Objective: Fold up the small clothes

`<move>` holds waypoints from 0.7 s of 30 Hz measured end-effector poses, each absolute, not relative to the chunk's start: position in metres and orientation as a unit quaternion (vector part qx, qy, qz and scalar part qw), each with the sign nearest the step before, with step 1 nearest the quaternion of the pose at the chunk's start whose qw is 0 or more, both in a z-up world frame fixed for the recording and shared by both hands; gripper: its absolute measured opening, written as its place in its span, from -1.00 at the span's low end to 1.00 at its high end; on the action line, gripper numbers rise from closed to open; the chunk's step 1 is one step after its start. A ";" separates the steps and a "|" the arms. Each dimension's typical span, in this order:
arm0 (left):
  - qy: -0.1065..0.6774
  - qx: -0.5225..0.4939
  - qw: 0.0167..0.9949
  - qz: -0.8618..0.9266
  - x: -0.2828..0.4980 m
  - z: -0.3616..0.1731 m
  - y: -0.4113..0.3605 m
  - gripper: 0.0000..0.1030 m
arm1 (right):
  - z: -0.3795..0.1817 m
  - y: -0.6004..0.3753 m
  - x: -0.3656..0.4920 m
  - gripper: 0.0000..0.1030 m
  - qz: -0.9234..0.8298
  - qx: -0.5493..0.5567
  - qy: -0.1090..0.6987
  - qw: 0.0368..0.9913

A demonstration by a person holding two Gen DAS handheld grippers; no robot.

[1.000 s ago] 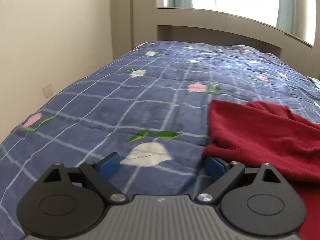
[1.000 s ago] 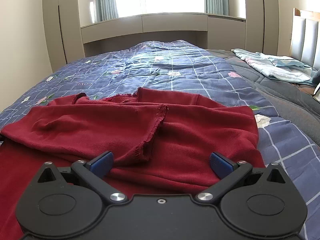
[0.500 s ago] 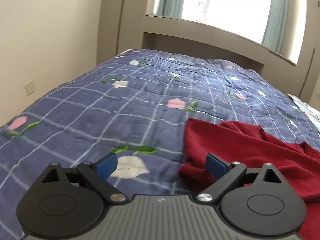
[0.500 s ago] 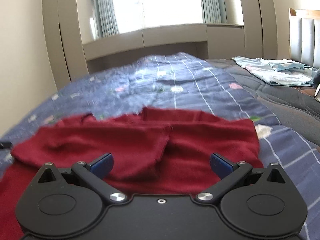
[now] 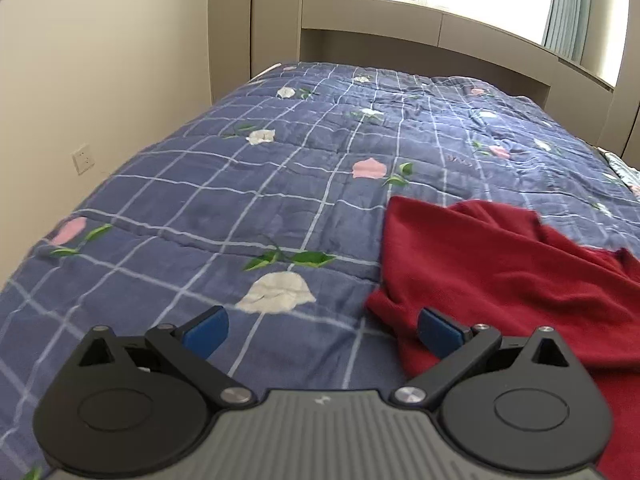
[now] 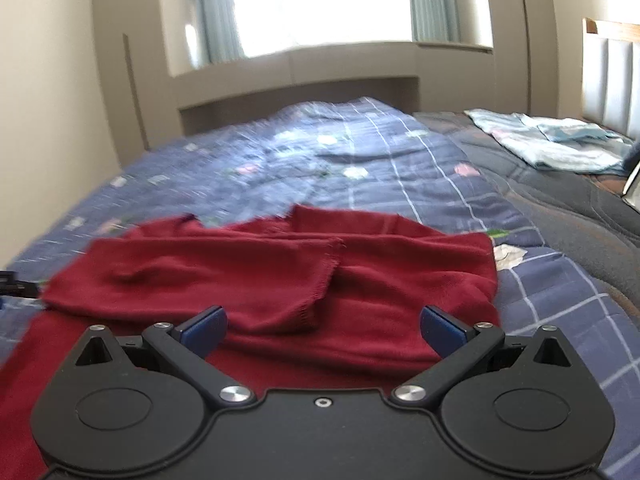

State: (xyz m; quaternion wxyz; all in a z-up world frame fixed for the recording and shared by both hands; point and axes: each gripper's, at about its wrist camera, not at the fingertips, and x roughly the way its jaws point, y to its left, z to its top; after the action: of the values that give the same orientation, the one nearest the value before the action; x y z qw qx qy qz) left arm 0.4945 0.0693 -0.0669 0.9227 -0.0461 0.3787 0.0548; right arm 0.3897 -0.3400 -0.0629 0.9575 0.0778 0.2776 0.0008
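Lying on the blue checked quilt [image 5: 280, 200], the red garment [image 6: 280, 280] has one sleeve folded across its body. Left gripper [image 5: 322, 330] is opening, jaws empty; right gripper [image 6: 322, 330] stands spread, holding nothing. Judged between folds; next calls for pinching the unfolded edge.

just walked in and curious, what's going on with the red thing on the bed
A person with a handheld gripper in each hand is folding a dark red knit garment spread on a blue checked floral quilt. One part is already folded across the garment's middle. Neither gripper holds it now: the left gripper sits at the garment's left edge, its jaws opening with no cloth pinched between them, and the right gripper hangs over the garment with its jaws wide and empty.
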 end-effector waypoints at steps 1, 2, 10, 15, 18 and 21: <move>0.378 -0.043 0.923 0.054 0.485 -0.060 0.068 0.99 | -0.055 -0.339 0.375 0.99 0.008 0.080 0.271 0.959; 0.378 -0.041 0.923 0.051 0.477 -0.053 0.066 0.99 | -0.049 -0.339 0.364 0.99 0.016 0.082 0.268 0.960; 0.348 -0.026 0.937 0.017 0.379 0.011 0.044 0.99 | -0.003 -0.317 0.267 0.99 0.073 0.063 0.256 0.962; 0.331 -0.028 0.943 -0.001 0.322 0.041 0.036 0.99 | 0.016 -0.293 0.209 0.99 0.098 0.029 0.248 0.963; 0.323 -0.033 0.946 -0.012 0.293 0.052 0.035 0.99 | 0.023 -0.280 0.180 0.99 0.109 0.018 0.241 0.964; 0.315 -0.030 0.948 -0.021 0.268 0.059 0.038 0.99 | 0.026 -0.267 0.156 0.99 0.121 0.014 0.239 0.963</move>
State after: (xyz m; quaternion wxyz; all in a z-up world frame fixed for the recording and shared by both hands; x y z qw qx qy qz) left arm 0.2685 0.0376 0.0593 0.9483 -0.0304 0.3154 -0.0208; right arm 0.1563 -0.2673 0.0261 0.9633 0.0137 0.2394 0.1210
